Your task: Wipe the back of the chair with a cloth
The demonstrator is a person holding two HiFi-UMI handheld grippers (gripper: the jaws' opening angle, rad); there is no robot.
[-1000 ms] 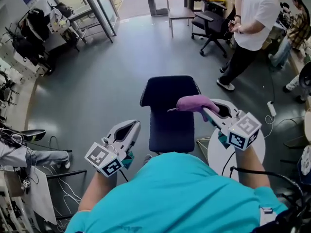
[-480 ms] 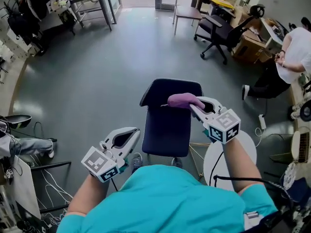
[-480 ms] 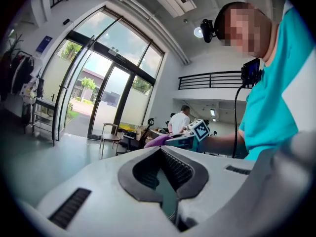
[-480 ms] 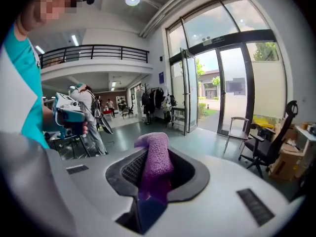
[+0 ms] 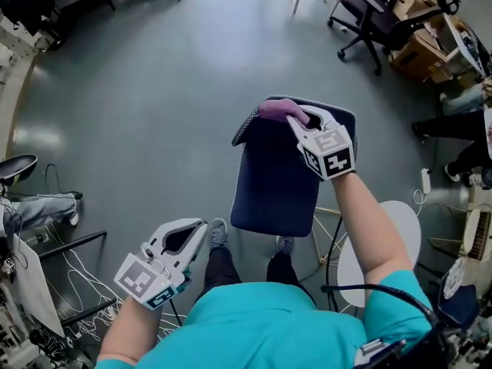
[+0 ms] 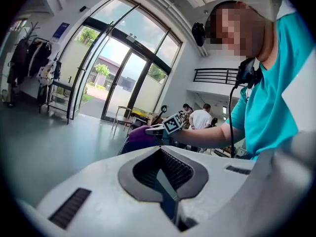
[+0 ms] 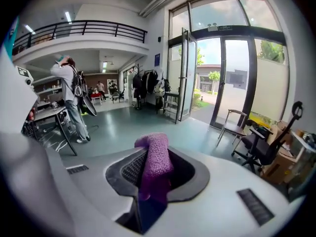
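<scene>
A dark blue chair [image 5: 280, 175] stands right in front of me, its backrest farthest from me. My right gripper [image 5: 298, 119] is shut on a purple cloth [image 5: 277, 110] and holds it at the top edge of the backrest. In the right gripper view the cloth [image 7: 154, 166] sticks up between the jaws. My left gripper [image 5: 191, 233] hangs low at the left, apart from the chair, its jaws closed with nothing between them. The left gripper view shows the chair's back [image 6: 129, 142] and the cloth [image 6: 140, 132] beyond the jaws.
A black office chair [image 5: 378, 25] and a cardboard box [image 5: 427, 48] stand at the back right. A round white table [image 5: 384, 244] is near my right arm. Cables [image 5: 69, 283] and a dark frame lie on the grey floor at my left.
My right gripper has carried the cloth forward and up onto the top edge of the chair's back. The left gripper has dropped lower and back. The head view has tilted down.
</scene>
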